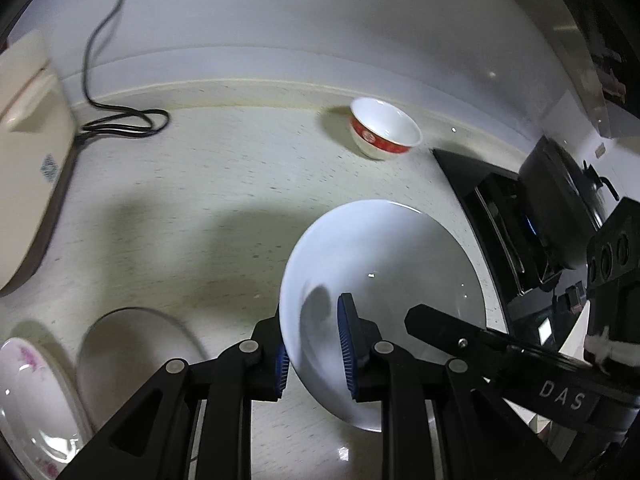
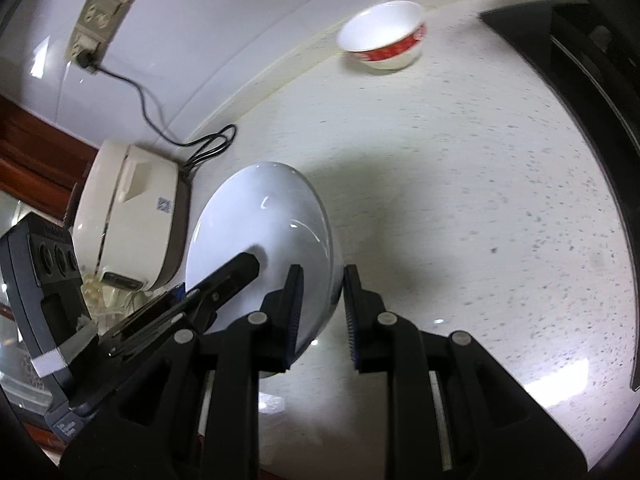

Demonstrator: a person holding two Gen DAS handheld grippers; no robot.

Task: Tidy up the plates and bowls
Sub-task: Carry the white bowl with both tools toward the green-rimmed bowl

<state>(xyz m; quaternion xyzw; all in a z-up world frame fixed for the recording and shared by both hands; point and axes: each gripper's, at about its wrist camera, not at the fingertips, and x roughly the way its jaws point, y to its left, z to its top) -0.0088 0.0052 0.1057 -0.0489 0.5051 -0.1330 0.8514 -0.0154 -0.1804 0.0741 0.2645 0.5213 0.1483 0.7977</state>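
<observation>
I hold 1 white plate point(image 1: 380, 264) with both grippers at once, and it is lifted clear of the speckled desk point(image 1: 200, 184), tilted, with its shadow on the surface beneath. The left gripper point(image 1: 314, 354) has its jaws closed on the plate's rim: 1 blue pad point(image 1: 345, 344) lies against the inner face, the other sits behind the rim. The right gripper point(image 2: 320, 312) has its jaws closed on the opposite rim, 1 finger on the plate's upper face and 1 against its underside. In the left wrist view the right gripper's black finger reaches in over the plate from the right; in the right wrist view the left gripper's finger reaches in from the left. 1 small white bowl with a red band point(image 1: 384, 128) stands upright near the desk's back edge, close to the wall and well apart from the held plate. 1 plate with pink flowers point(image 1: 36, 404) lies at the desk's near-left corner, with 1 plain plate point(image 1: 132, 356) just beside it. A cream appliance point(image 2: 128, 216) sits at the desk's left edge, its black cord point(image 2: 200, 148) running up to a wall socket strip point(image 2: 104, 8). A black stove point(image 1: 504, 216) occupies the desk's right edge.
</observation>
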